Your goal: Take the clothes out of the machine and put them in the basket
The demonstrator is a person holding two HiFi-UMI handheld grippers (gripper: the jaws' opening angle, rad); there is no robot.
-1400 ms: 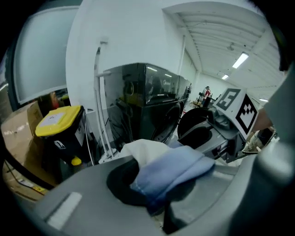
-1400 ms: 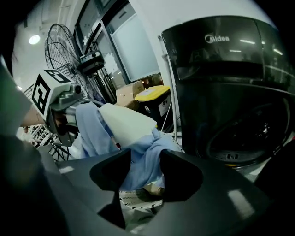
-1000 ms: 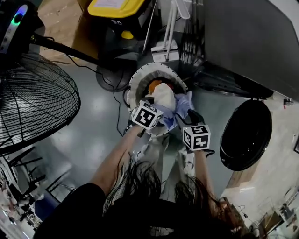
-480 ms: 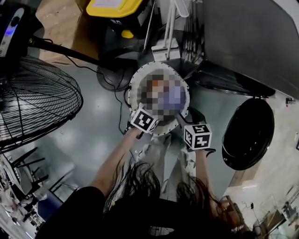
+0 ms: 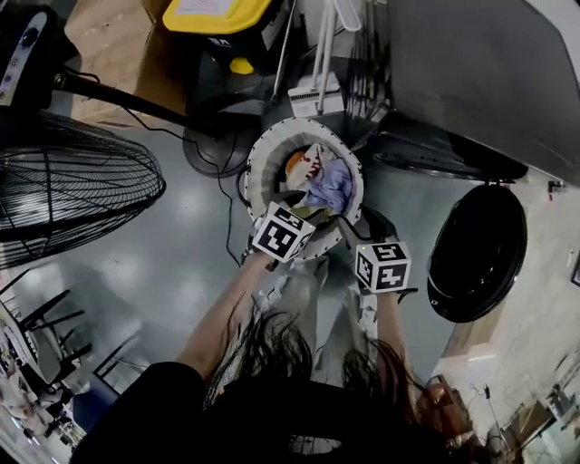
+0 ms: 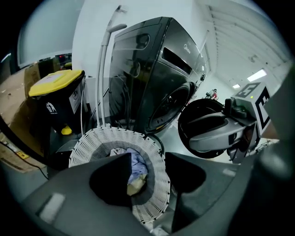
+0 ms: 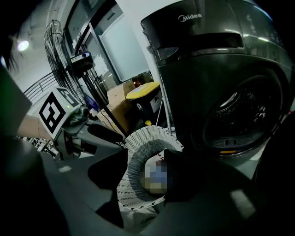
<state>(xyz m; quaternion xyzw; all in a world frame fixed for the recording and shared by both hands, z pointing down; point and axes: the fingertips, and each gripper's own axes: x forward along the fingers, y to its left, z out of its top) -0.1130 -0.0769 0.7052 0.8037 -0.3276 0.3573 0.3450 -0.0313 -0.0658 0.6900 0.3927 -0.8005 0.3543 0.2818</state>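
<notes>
Clothes landed! A heap of pale blue, orange and white clothes [image 5: 331, 186] is seen lying in the round white perforated plastic basket [image 5: 256, 172], just ahead of and below both grippers. The left gripper [image 6: 148, 159] is held over the near rim, forearm stretched forward, jaws spread wide with nothing gripped. The right gripper [image 7: 144, 154], close alongside, is likewise wide and empty. Whether the dark grey front-loading washing machine [image 7: 216, 69], beyond the right gripper, is emptied cannot be told.

Grey glossy floor [image 5: 172, 258] carries white basket [image 5: 256, 165], washing machine [image 5: 471, 72], fan base [image 5: 210, 145], black cable [image 5: 224, 204]; yellow-lidded bin [image 5: 213, 14] probably too.
</notes>
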